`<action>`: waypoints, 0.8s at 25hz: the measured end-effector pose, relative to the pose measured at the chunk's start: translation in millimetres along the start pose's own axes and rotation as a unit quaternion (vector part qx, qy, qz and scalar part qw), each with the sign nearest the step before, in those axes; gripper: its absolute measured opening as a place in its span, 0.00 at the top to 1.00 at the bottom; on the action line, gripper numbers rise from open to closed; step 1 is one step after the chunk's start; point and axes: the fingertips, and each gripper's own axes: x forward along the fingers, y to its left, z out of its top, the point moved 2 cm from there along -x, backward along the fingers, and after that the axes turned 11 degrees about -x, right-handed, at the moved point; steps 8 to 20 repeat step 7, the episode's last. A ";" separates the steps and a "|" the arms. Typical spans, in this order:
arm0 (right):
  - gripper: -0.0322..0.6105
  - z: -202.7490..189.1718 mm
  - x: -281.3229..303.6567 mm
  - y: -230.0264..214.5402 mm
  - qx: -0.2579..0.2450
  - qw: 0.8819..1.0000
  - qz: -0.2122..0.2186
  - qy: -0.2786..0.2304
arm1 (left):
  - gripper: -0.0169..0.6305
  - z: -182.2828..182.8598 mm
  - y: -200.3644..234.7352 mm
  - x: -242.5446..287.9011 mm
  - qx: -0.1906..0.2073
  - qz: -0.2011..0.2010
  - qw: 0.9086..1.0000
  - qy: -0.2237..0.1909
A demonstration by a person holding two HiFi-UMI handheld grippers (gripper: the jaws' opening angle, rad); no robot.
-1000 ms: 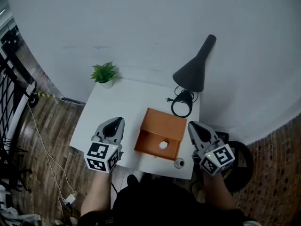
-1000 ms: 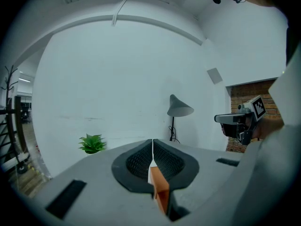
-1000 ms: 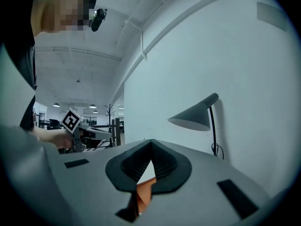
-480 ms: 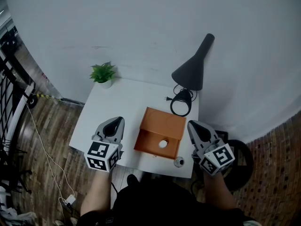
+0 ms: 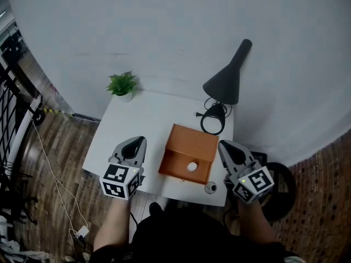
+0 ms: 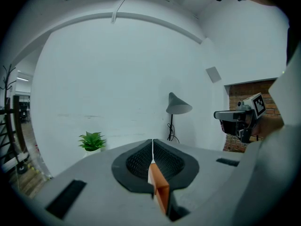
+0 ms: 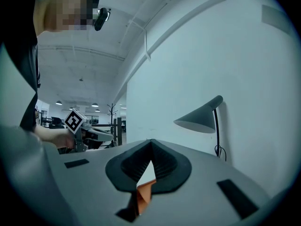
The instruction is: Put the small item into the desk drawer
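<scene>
An orange desk drawer box [image 5: 188, 153] stands mid-desk, a white round spot [image 5: 192, 166] on its darker front part. A small grey round item [image 5: 210, 188] lies on the white desk [image 5: 142, 119] by the front edge, just right of the box. My left gripper [image 5: 137, 142] hovers left of the box, shut and empty. To the right of the box is my right gripper [image 5: 224, 146], also shut and empty, close behind the small item. In each gripper view the jaws are together, left gripper [image 6: 152, 144], right gripper [image 7: 150, 144], with a sliver of orange showing below them.
A dark cone-shaded lamp [image 5: 227, 81] stands at the desk's back right with a coiled black cable [image 5: 213, 119] at its foot. A small potted plant [image 5: 122, 85] sits at the back left corner. A white wall rises behind; wooden floor and cables lie to the left.
</scene>
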 end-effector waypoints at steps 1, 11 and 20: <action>0.95 0.2 0.4 1.1 0.000 1.000 0.001 0.000 | 0.95 -1.3 0.6 -0.7 0.000 0.000 1.000 0.002; 0.95 -0.8 3.9 2.1 0.004 1.000 0.005 0.002 | 0.95 1.3 1.1 0.5 0.000 -0.003 1.000 0.001; 0.95 -0.8 3.9 2.1 0.004 1.000 0.005 0.002 | 0.95 1.3 1.1 0.5 0.000 -0.003 1.000 0.001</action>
